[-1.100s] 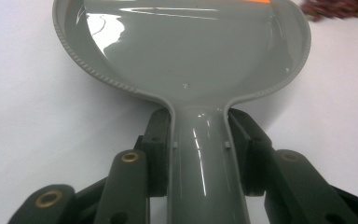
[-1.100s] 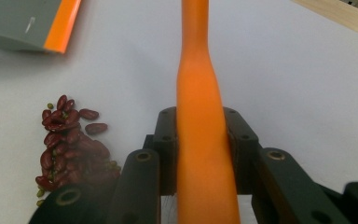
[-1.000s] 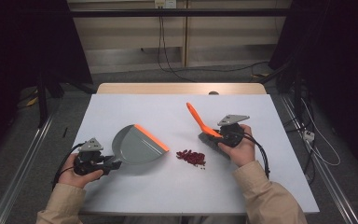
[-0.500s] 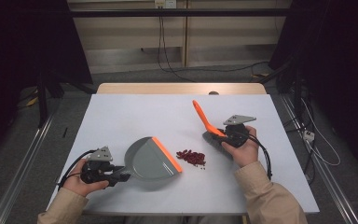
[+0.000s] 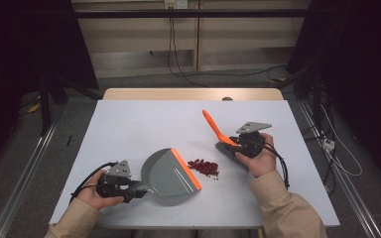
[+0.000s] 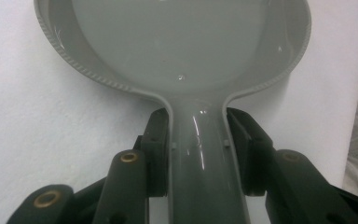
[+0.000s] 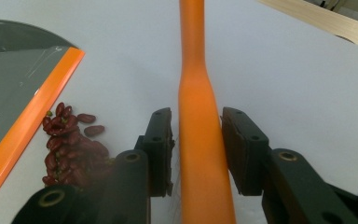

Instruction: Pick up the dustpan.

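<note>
A grey dustpan [image 5: 164, 174] with an orange lip lies flat on the white table [image 5: 129, 124]. Its lip faces a small pile of dark red beans [image 5: 204, 167]. My left gripper [image 5: 135, 191] is shut on the dustpan's handle [image 6: 198, 163], with both pads pressed against it. An orange brush handle [image 5: 212, 125] rises up and away from my right gripper [image 5: 230, 145]. In the right gripper view the handle [image 7: 198, 107] stands between the pads with a narrow gap on each side. These jaws have just been opening. The beans [image 7: 72, 144] lie left of them, beside the dustpan lip [image 7: 32, 112].
The table's wooden far edge [image 5: 193, 94] runs along the back. Cables trail from both grippers toward the person's sleeves. Dark floor, rails and cables surround the table.
The left gripper has brought the dustpan right and toward the near edge, so its lip now sits close to the beans. The brush and right gripper have shifted slightly right.
</note>
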